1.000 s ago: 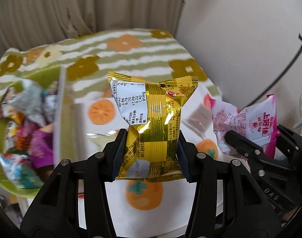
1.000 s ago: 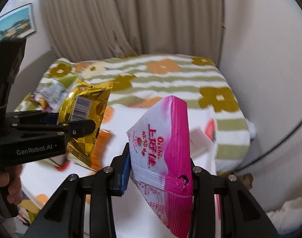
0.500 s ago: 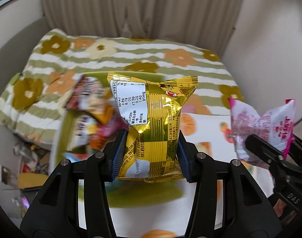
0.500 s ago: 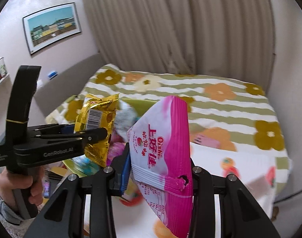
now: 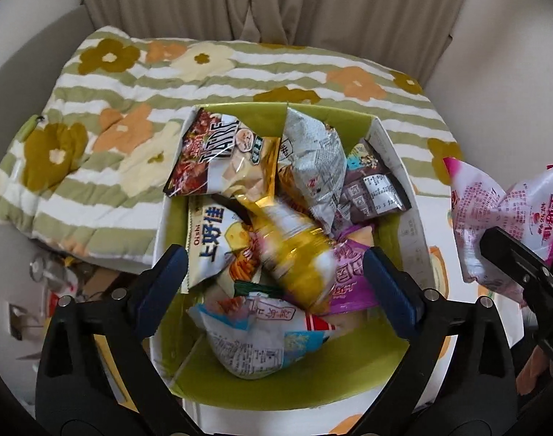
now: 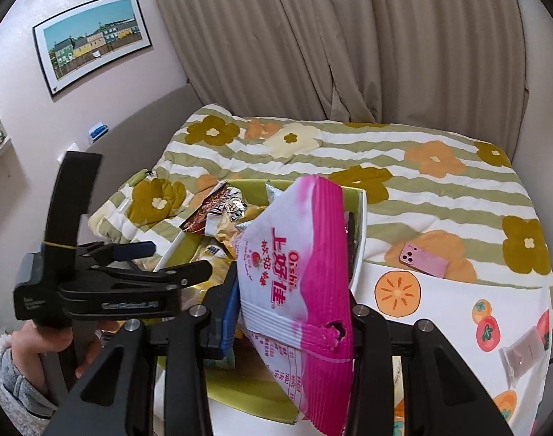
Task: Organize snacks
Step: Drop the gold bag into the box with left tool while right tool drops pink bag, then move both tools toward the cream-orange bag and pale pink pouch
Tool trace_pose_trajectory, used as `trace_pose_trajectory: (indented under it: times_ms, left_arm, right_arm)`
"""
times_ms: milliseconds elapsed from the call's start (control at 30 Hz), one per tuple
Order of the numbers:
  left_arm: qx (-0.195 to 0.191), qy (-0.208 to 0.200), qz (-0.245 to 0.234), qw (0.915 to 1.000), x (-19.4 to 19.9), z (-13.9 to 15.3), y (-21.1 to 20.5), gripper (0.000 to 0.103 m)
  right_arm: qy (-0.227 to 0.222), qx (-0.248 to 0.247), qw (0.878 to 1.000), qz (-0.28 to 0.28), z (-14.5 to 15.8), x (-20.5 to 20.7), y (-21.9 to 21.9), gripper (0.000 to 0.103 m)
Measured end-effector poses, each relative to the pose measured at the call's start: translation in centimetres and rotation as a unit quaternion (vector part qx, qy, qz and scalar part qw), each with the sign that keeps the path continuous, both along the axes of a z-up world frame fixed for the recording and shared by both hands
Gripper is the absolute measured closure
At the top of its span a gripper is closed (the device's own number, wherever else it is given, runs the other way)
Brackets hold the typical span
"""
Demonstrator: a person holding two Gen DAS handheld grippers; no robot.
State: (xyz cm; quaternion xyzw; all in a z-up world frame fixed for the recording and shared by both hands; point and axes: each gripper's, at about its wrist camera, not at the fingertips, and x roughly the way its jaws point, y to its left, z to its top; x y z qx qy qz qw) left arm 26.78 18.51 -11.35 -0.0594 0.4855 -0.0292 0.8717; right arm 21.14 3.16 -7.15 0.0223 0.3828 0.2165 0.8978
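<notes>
Left gripper (image 5: 272, 283) just sprang open over one gold packet (image 5: 294, 254); right gripper (image 6: 291, 321) clamps one pink packet (image 6: 305, 269).

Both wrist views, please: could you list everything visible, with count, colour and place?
box: one, white outside, green inside, on the bed, full of snack bags
gold bag: one, blurred, over the pile in the box, clear of the pads
pink bag: one, pink and white, clamped in the right gripper
quilt: one, green-striped with flowers, behind the box
phone: one, pink, on the quilt
picture: one, framed, on the wall
curtain: beige, behind the bed
left gripper: black, jaws just opened, above the box
right gripper: black, shut on the pink bag
hand: one, grey sleeve, holding the left gripper
</notes>
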Motion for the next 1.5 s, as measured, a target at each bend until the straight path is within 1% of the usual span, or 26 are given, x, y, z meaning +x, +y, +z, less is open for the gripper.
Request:
trace_pose_trajectory:
  times_ms: [100, 200, 300, 400, 500, 533, 567, 600, 633, 667, 833, 1033, 1267, 1367, 1500]
  left_arm:
    - [-0.023, -0.001, -0.001, 0.9997, -0.8, -0.2, 1.3, 0.006]
    - [-0.034, 0.006, 0.005, 0.9994, -1.3, -0.6, 2.0, 0.006]
    - [-0.043, 0.007, 0.009, 0.9990, -1.2, -0.8, 2.8, 0.006]
    - [-0.039, 0.011, 0.009, 0.9991, -1.2, -0.8, 3.1, 0.006]
    - [-0.030, 0.009, 0.006, 0.9995, -1.3, -0.8, 3.3, 0.006]
    - [-0.027, 0.009, 0.006, 0.9996, -1.3, -0.8, 3.3, 0.006]
    - [-0.026, 0.009, 0.007, 0.9996, -1.3, -0.8, 3.4, 0.006]
    - [-0.026, 0.010, 0.007, 0.9996, -1.4, -1.0, 3.4, 0.006]
    - [-0.027, 0.010, 0.007, 0.9996, -1.4, -1.0, 3.4, 0.006]
    - [-0.028, 0.011, 0.008, 0.9995, -1.5, -1.2, 3.4, 0.006]
    - [-0.028, 0.017, 0.007, 0.9994, -1.8, -1.5, 3.2, 0.006]
    - [-0.030, -0.001, 0.008, 0.9995, -2.6, 0.0, 3.0, 0.006]
    - [-0.026, -0.033, -0.009, 0.9990, -3.5, 2.8, 1.4, 0.006]
    - [-0.026, -0.046, -0.022, 0.9983, -3.8, 3.7, 0.3, 0.006]
    - [-0.031, -0.062, -0.050, 0.9964, -4.2, 4.5, -1.8, 0.006]
  right_arm:
    - [0.005, -0.008, 1.000, -0.010, -0.4, -0.2, 0.1, 0.068]
    - [0.023, -0.014, 1.000, -0.016, -1.1, -0.2, 0.2, 0.068]
    - [0.041, -0.024, 0.999, -0.008, -1.7, -0.1, 1.0, 0.068]
    - [0.063, -0.027, 0.998, 0.006, -2.4, 0.4, 2.2, 0.068]
    - [0.098, -0.015, 0.995, 0.011, -3.4, 1.0, 3.0, 0.062]
    - [0.107, -0.003, 0.994, 0.014, -3.7, 1.0, 3.2, 0.056]
    - [0.109, 0.006, 0.994, 0.017, -3.9, 0.9, 3.2, 0.041]
    - [0.107, 0.013, 0.994, 0.018, -4.0, 0.6, 3.1, 0.029]
    - [0.102, 0.013, 0.995, 0.016, -4.0, 0.4, 3.0, 0.007]
    - [0.097, 0.009, 0.995, 0.013, -4.0, 0.1, 2.9, 0.003]
    - [0.093, -0.015, 0.996, 0.000, -4.2, -0.2, 2.7, 0.003]
    - [0.071, -0.023, 0.997, -0.002, -3.0, -0.8, 2.6, 0.003]
    - [0.042, -0.011, 0.999, -0.015, -0.8, -2.0, 1.3, 0.003]
    - [0.032, 0.000, 0.999, -0.025, 0.1, -2.5, 0.6, 0.003]
    - [0.011, 0.003, 0.999, -0.044, 1.2, -3.4, -0.6, 0.003]
